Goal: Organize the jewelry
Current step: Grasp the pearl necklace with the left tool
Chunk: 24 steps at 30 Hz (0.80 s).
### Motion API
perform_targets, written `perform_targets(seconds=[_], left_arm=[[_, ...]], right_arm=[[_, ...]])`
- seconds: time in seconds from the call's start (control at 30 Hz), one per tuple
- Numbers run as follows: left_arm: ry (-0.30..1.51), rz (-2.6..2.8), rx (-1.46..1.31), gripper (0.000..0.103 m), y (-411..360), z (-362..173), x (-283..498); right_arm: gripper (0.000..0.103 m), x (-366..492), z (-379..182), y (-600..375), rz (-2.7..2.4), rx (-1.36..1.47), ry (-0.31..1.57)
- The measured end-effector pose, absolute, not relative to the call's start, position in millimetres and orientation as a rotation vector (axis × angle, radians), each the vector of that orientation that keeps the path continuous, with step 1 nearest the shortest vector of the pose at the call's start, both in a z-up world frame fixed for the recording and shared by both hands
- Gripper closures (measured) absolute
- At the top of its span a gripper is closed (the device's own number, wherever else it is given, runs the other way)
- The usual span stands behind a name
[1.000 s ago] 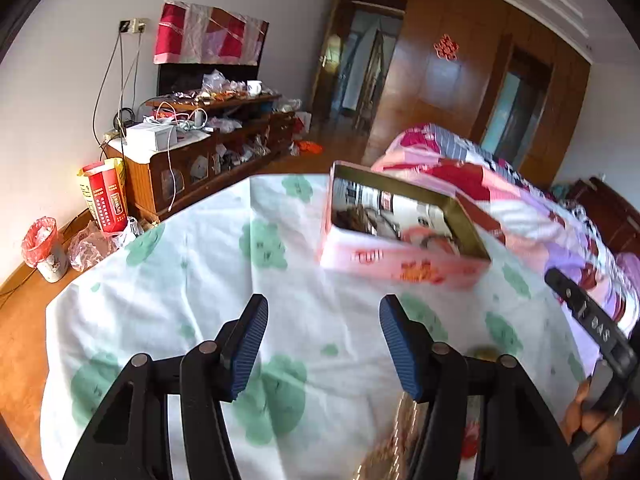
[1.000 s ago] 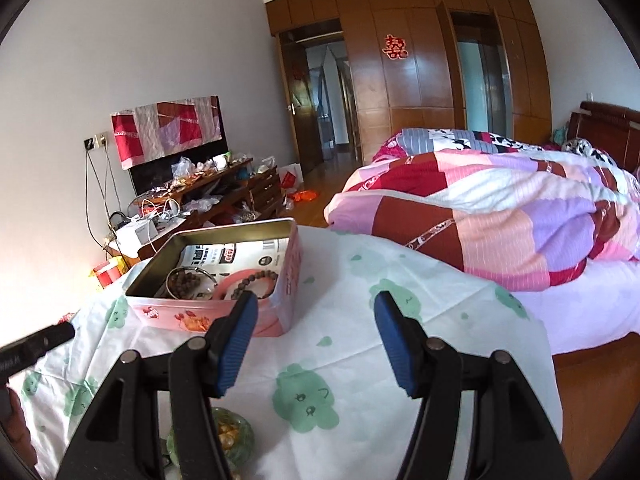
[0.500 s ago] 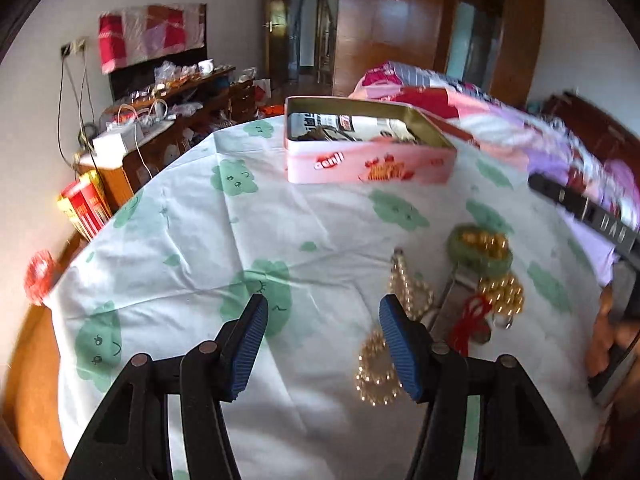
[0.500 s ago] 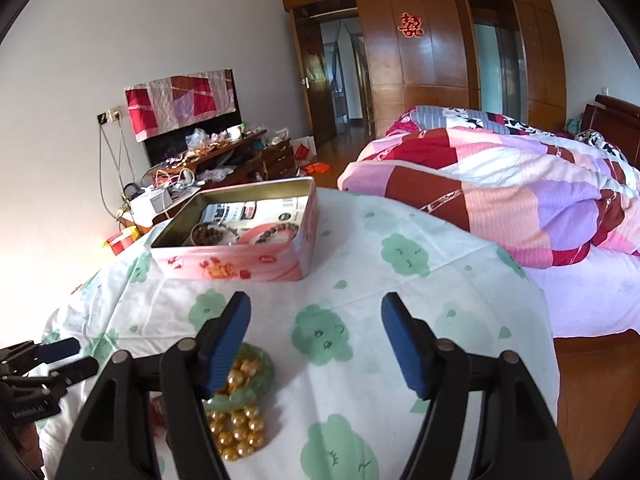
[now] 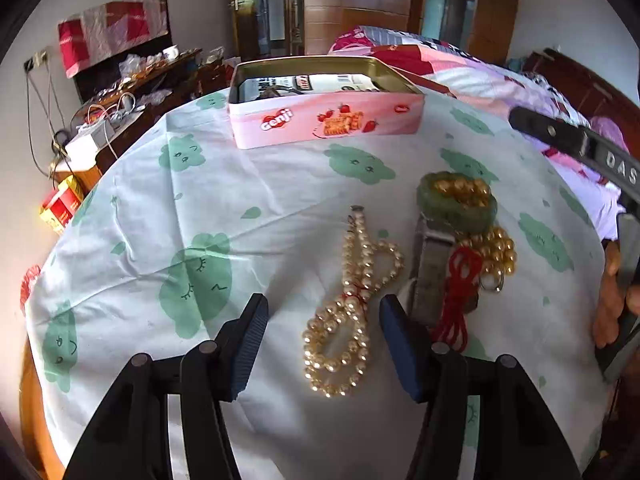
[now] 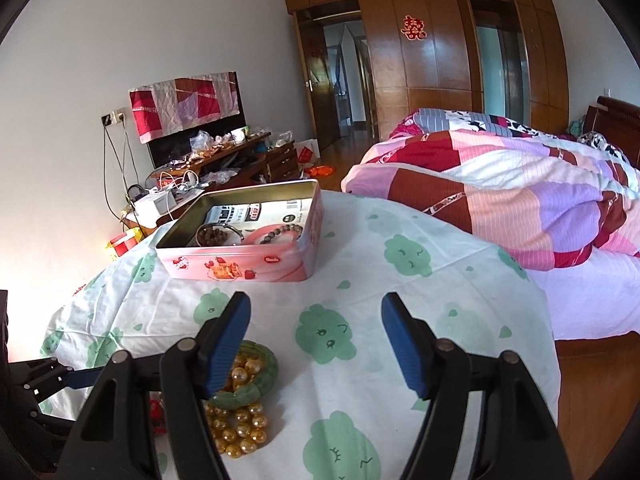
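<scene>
Left wrist view: the left gripper (image 5: 322,312) hangs open, jaws either side of a pearl necklace (image 5: 352,304) lying at lower centre on the tabletop (image 5: 280,208). Right gripper (image 6: 316,320) has just been opening, nothing between its jaws. Pink tin (image 6: 240,252) sits upper centre.

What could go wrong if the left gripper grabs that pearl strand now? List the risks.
1. The looped cream pearl bead strand lies flat between the open left gripper pads; a pinch may catch only one loop, so the rest could dangle and snag.
2. The red cord and grey strap lie just beside the right pad and might get clamped too.
3. The pink biscuit tin already holds bracelets; a trailing strand could tangle there.
</scene>
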State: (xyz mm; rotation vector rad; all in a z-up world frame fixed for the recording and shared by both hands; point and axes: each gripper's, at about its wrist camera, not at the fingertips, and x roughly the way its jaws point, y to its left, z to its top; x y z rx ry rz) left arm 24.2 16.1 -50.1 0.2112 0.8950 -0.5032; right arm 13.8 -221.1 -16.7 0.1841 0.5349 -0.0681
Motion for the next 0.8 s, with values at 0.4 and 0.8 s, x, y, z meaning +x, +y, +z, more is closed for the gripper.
perform_targets(seconds=[0.4, 0.8], left_arm=[[0.897, -0.557, 0.229, 0.09, 4.7, -46.9, 24.7], [0.798, -0.481, -0.066, 0.091, 52.8, -33.0, 19.6]], right_arm=[[0.032, 14.4, -18.3, -226.6, -0.072, 0.22, 0.546], [0.036, 18.8, -25.6, -242.0, -0.004, 0.324, 0.596]])
